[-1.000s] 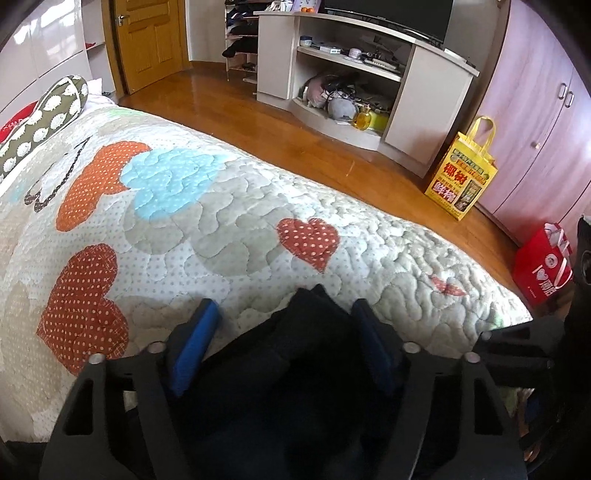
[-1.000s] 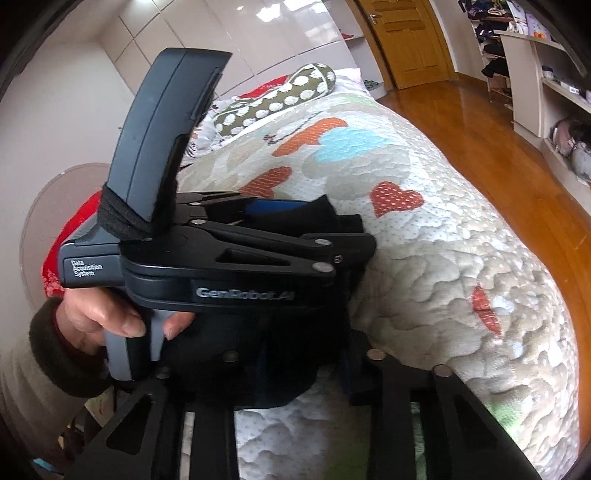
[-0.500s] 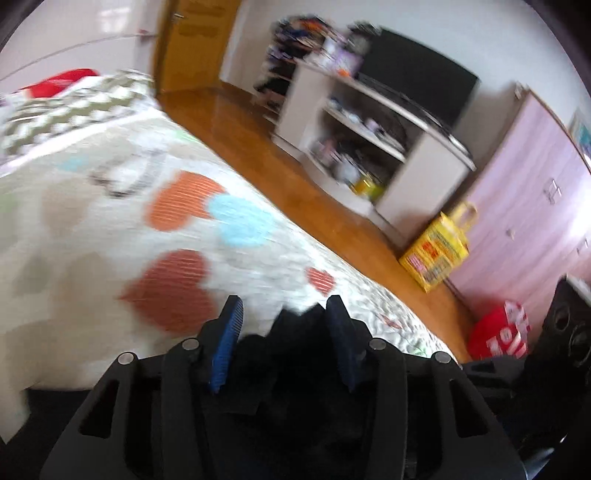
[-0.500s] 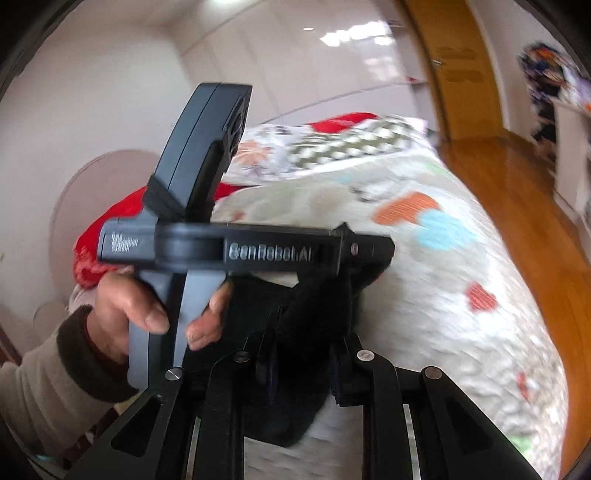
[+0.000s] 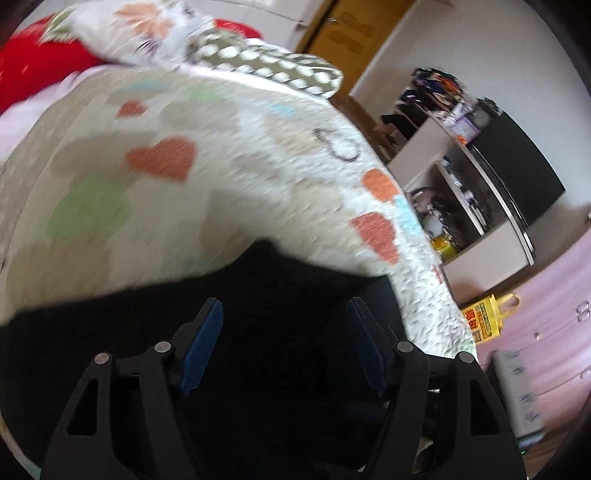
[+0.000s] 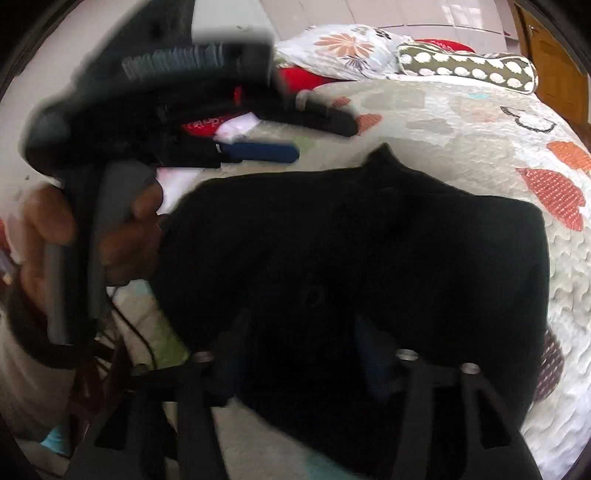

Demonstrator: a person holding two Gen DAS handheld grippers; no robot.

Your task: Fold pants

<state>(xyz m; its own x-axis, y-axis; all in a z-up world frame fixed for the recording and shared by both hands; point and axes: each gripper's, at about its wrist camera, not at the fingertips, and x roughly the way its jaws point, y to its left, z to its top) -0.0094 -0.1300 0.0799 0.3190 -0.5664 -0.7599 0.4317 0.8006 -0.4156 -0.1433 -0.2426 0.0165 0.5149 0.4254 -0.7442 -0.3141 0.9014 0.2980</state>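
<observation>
Both your grippers have let go since a second ago: the jaws that pinched the dark bunch then now stand spread, and the pants (image 6: 369,251) lie as a broad black slab on the quilt (image 6: 461,122).

Nearest your right camera, the right gripper (image 6: 299,354) hovers over the near edge of the pants, jaws parted with cloth seen between them; whether the tips touch the cloth you cannot tell, as all is black on black. Just beyond, the pants spread across the middle of the bed, with a small peak on the far edge. To your left, your left hand (image 6: 85,236) grasps the handle of the left gripper (image 6: 317,136), which is blurred and held above the far left corner of the pants, its blue pad clear of the cloth.

From the left camera, the left gripper (image 5: 286,347) has its fingers (image 5: 201,345) wide apart above the black cloth (image 5: 258,295), gripping nothing. Past the pants the quilt runs on with orange and green hearts. Farther off lie a dotted bolster (image 5: 273,70), a floral pillow (image 5: 155,29) and a red one (image 5: 44,62). Off the bed's right side stand a yellow bag (image 5: 484,321), a shelf unit (image 5: 476,206) and a door (image 5: 347,33).
</observation>
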